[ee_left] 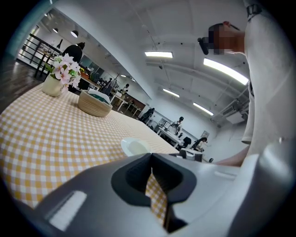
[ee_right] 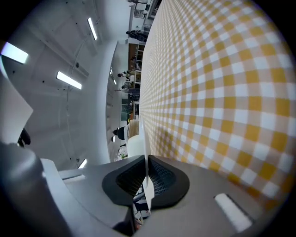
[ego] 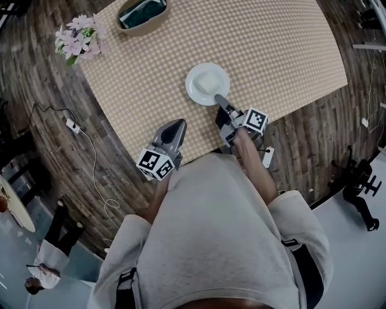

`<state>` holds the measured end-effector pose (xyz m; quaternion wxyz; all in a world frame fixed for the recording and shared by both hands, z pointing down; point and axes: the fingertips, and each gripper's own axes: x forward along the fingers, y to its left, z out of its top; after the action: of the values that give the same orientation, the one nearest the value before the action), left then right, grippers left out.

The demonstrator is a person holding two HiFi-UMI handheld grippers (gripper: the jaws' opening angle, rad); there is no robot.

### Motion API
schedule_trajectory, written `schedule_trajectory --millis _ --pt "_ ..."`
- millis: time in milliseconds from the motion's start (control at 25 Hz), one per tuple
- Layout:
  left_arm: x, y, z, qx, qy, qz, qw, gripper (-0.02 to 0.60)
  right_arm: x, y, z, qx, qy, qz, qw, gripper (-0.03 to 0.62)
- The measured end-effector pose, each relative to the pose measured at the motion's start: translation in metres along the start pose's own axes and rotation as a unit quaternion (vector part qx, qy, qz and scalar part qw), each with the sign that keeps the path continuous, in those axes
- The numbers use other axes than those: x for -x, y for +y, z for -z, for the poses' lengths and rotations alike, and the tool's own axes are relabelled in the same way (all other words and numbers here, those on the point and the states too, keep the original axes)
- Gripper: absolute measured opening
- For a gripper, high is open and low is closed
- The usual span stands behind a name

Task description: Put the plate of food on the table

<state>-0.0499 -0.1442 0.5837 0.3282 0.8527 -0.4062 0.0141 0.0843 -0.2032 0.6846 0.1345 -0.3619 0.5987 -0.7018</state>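
Observation:
A white plate [ego: 207, 83] with a pale portion of food on it rests on the yellow checked tablecloth [ego: 241, 42], near the table's front edge. My right gripper [ego: 219, 99] is shut on the plate's near rim. In the right gripper view the plate [ee_right: 135, 147] shows edge-on, its thin rim pinched between the jaws of the right gripper [ee_right: 146, 159]. My left gripper [ego: 179, 125] hovers over the table's front edge, left of the plate, shut and with nothing in it. The left gripper view shows the left gripper [ee_left: 151, 157] with its tips together and the plate [ee_left: 134, 147] beyond.
A vase of pink flowers [ego: 77, 39] stands at the table's far left corner and a woven basket [ego: 142, 13] at the far edge. A power strip with its cable [ego: 72, 125] lies on the wooden floor to the left. A black chair base [ego: 362, 181] stands to the right.

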Motion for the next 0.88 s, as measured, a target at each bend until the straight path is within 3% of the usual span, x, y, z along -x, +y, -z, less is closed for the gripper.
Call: schedule_trajectory --millis 360,560,680,880 --pt "0.001 0.011 -0.001 0.009 -0.001 -0.012 0.9999 0.008 -0.057 0.02 -0.036 -0.003 -0.003 -0.027 1.0 0.015" --pt "0.004 0.014 -0.002 0.012 -0.004 -0.018 0.9998 0.008 -0.077 0.02 -0.049 0.001 0.0 -0.017 1.0 0.015" --pt "0.006 0.014 -0.002 0.012 -0.005 -0.021 0.9997 0.008 -0.086 0.025 -0.053 -0.009 -0.002 -0.039 0.999 0.015" --pt "0.008 0.015 -0.003 0.01 -0.006 -0.024 0.9996 0.009 -0.089 0.021 -0.057 -0.009 -0.003 -0.021 1.0 0.017"
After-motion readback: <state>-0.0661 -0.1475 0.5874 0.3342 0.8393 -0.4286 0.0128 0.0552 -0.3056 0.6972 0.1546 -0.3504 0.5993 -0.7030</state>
